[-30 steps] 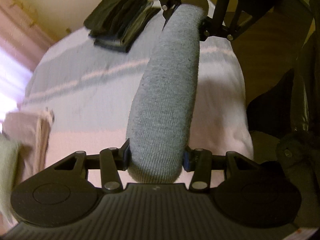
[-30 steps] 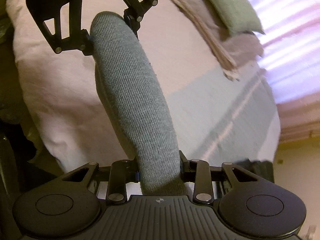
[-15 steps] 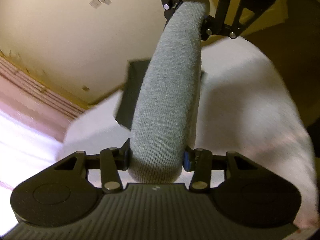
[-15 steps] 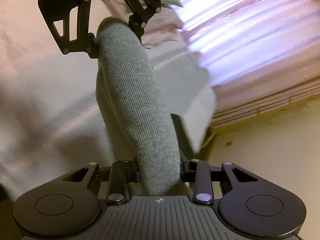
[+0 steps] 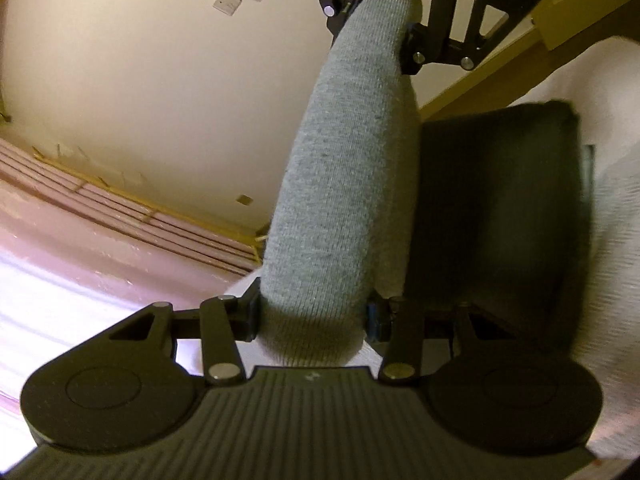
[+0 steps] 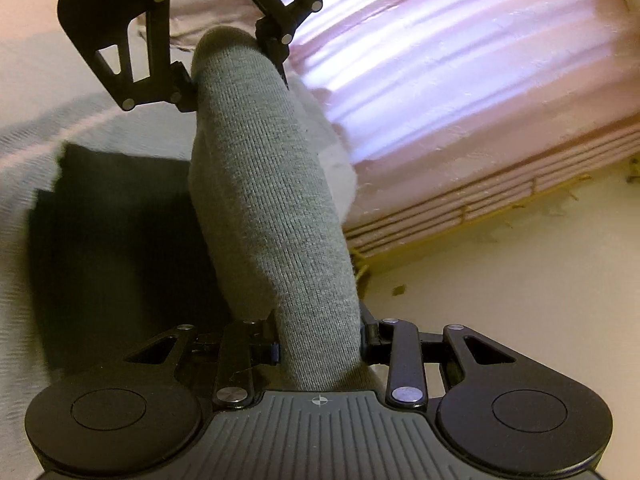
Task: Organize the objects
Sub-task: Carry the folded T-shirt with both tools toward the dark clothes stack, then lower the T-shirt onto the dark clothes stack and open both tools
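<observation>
A grey knitted sock (image 5: 344,184) is stretched taut between both grippers. My left gripper (image 5: 312,316) is shut on one end of it, and the right gripper (image 5: 380,20) shows at the far end in the left wrist view. In the right wrist view my right gripper (image 6: 318,346) is shut on the other end of the grey sock (image 6: 272,208), with the left gripper (image 6: 228,68) facing it at the top. A stack of dark folded clothes (image 5: 500,216) lies on the bed just beneath the sock, also seen as dark folded clothes (image 6: 120,248) left of the sock.
The bed cover (image 5: 608,240) is pale with grey stripes (image 6: 36,136). A pink curtain (image 6: 460,80) hangs beside the bed, with cream floor (image 6: 520,272) below it. A cream wall (image 5: 160,100) with a switch plate (image 5: 228,2) and a wooden bed frame (image 5: 500,64) lie beyond.
Both grippers carried the stretched sock across the bed to the dark folded clothes, which now lie right under it. The pale folded towels have dropped out of view.
</observation>
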A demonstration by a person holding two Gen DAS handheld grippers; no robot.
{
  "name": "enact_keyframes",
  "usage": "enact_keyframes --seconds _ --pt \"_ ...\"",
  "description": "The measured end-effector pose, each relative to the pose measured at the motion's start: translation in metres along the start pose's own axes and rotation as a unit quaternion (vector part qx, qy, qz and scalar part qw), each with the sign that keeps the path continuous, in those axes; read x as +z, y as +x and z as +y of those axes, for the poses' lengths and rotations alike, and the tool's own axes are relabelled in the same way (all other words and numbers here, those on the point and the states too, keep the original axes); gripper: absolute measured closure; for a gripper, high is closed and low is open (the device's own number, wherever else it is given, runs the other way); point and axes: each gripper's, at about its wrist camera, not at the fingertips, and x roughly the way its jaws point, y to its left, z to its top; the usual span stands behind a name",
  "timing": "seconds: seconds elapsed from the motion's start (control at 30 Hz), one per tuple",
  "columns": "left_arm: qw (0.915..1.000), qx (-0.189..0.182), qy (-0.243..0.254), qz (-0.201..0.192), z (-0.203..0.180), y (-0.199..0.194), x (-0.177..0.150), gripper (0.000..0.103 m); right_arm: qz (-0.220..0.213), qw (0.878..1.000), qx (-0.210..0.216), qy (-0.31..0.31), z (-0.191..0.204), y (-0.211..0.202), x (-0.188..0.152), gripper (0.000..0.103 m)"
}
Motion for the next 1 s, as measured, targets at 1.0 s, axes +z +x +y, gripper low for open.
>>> enact_keyframes --seconds 1.0 --pt "0.9964 -0.003 0.081 0.027 -0.149 0.021 -0.062 0.058 0.011 1.0 0.021 0.007 0.124 0.01 -0.032 0.068"
